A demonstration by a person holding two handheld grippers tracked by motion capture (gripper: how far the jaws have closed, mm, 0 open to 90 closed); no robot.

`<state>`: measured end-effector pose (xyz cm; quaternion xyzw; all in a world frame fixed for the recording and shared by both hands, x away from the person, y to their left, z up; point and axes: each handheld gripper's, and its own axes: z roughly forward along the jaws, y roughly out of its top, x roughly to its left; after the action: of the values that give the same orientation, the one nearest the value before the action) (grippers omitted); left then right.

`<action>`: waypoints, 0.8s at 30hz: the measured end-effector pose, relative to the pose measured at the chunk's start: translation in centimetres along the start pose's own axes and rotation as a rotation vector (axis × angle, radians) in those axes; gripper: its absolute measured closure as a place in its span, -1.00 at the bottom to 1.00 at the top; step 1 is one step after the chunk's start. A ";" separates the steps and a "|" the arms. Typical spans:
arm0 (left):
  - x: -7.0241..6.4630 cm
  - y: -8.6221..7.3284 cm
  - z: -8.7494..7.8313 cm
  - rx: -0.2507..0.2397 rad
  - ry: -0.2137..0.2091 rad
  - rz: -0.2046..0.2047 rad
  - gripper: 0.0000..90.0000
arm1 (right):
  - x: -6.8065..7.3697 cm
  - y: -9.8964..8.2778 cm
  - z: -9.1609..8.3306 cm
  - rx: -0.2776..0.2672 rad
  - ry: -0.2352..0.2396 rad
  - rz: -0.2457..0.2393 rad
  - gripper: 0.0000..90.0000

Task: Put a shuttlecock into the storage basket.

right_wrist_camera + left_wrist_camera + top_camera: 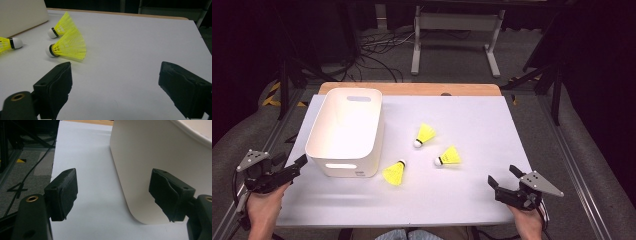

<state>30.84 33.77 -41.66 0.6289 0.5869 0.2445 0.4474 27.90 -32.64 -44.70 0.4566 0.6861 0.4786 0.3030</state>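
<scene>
Shuttlecocks, three of them in bright yellow, lie loose on the white table (472, 200) while the white bin (346, 131) beside them stands with nothing visible inside, so the job of gathering them up looks not yet begun and all three appear left to move. The bin sits at the left half of the table, its near corner just in front of the left hand-held gripper (296, 167), whose jaws stand wide apart and hold nothing. To the bin's right the shuttlecocks are spread in a loose cluster: the nearest shuttlecock (395, 172) lies just beside the bin's front corner, the right shuttlecock (448, 157) rests toward the middle of the table, and the far shuttlecock (425, 134) lies beyond it. The right hand-held gripper (503, 177) waits at the near right edge, jaws apart and empty, pointed toward the right shuttlecock, which lies ahead of it and to its left, near but clear of the jaws.
</scene>
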 end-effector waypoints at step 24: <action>-0.3 3.6 -0.3 0.042 0.031 0.022 -0.37 | 0.0 0.0 0.0 0.003 0.008 -0.001 -0.72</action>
<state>32.41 33.88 -38.42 0.6409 0.5917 0.2467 0.4222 27.93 -32.64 -44.69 0.4548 0.6881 0.4792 0.2999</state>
